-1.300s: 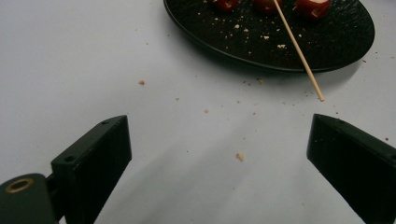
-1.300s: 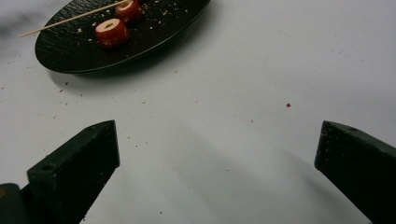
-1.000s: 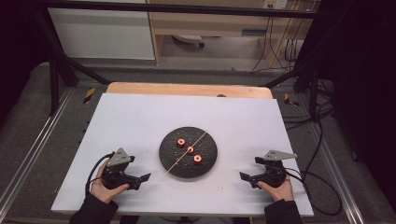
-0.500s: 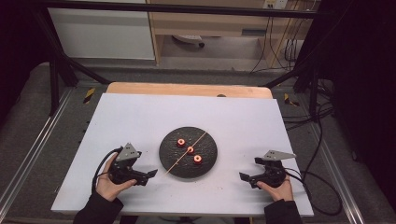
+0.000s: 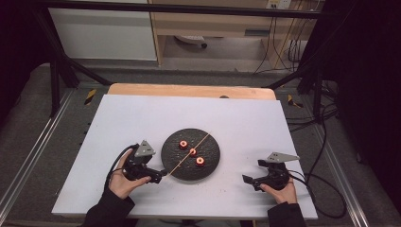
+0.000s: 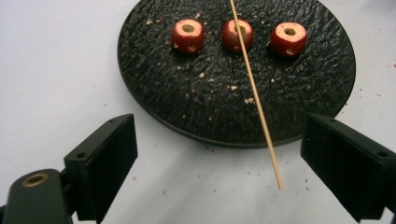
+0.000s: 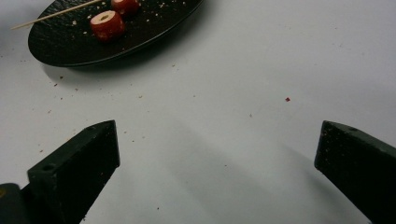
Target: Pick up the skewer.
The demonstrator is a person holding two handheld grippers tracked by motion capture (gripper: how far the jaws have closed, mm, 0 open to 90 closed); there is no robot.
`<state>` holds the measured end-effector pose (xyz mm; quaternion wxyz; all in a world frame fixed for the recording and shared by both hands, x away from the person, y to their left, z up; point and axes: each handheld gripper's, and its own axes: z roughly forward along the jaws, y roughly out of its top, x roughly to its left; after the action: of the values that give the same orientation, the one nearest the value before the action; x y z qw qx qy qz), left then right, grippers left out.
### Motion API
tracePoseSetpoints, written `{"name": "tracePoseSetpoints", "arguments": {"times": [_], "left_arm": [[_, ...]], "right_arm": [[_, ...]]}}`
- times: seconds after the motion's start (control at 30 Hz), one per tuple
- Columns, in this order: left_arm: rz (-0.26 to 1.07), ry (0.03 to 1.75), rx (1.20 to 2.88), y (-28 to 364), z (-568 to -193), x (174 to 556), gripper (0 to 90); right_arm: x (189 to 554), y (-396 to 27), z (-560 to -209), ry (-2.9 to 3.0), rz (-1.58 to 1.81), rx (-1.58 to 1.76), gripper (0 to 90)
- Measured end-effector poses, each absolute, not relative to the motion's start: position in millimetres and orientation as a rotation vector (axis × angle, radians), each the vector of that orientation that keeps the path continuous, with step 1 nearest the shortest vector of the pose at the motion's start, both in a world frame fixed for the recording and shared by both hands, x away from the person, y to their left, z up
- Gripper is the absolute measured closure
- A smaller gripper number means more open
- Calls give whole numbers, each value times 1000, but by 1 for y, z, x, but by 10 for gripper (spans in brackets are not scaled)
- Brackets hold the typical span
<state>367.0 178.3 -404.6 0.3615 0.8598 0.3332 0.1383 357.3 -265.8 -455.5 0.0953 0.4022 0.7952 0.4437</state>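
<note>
Skewer (image 6: pixel 254 95) lying diagonal across plate (image 6: pixel 154 93), near tip overhanging toward left claw (image 6: pixel 233 170)

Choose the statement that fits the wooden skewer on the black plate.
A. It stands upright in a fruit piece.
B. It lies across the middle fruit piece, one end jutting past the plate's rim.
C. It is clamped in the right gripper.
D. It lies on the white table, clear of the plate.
B: the wooden skewer lies over the middle fruit piece, its near end past the rim of the black plate.

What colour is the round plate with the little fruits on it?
Black, with a rough bumpy surface. The plate shows best in the left gripper view.
</note>
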Motion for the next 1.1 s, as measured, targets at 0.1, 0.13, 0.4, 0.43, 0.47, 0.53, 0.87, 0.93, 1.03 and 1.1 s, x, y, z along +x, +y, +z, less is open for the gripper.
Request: {"name": "tracePoseSetpoints", "arguments": {"times": [0.1, 0.13, 0.4, 0.43, 0.47, 0.53, 0.87, 0.93, 1.03, 1.1], "left_arm": [[351, 860, 2236, 169, -404, 370, 130], [348, 860, 2246, 163, -403, 373, 137], [331, 850, 2284, 145, -404, 380, 205], [329, 852, 2287, 142, -404, 380, 215], [328, 851, 2296, 140, -405, 381, 224], [326, 854, 2314, 133, -406, 384, 260], [301, 882, 2373, 119, -412, 395, 396], [291, 882, 2390, 116, -413, 396, 442], [276, 894, 2406, 113, -414, 397, 518], [261, 902, 2421, 111, -414, 399, 557]], "right_arm": [[357, -266, -456, 2357, 1317, 1193, 7], [357, -266, -456, 2357, 1316, 1193, 7], [357, -265, -456, 2361, 1314, 1194, 7], [357, -265, -456, 2361, 1314, 1195, 7], [357, -265, -456, 2363, 1313, 1194, 7], [357, -265, -456, 2362, 1312, 1194, 7], [357, -265, -456, 2368, 1312, 1198, 7], [357, -265, -456, 2370, 1312, 1195, 8], [357, -265, -456, 2371, 1313, 1194, 8], [357, -265, -456, 2372, 1311, 1195, 8]]}}
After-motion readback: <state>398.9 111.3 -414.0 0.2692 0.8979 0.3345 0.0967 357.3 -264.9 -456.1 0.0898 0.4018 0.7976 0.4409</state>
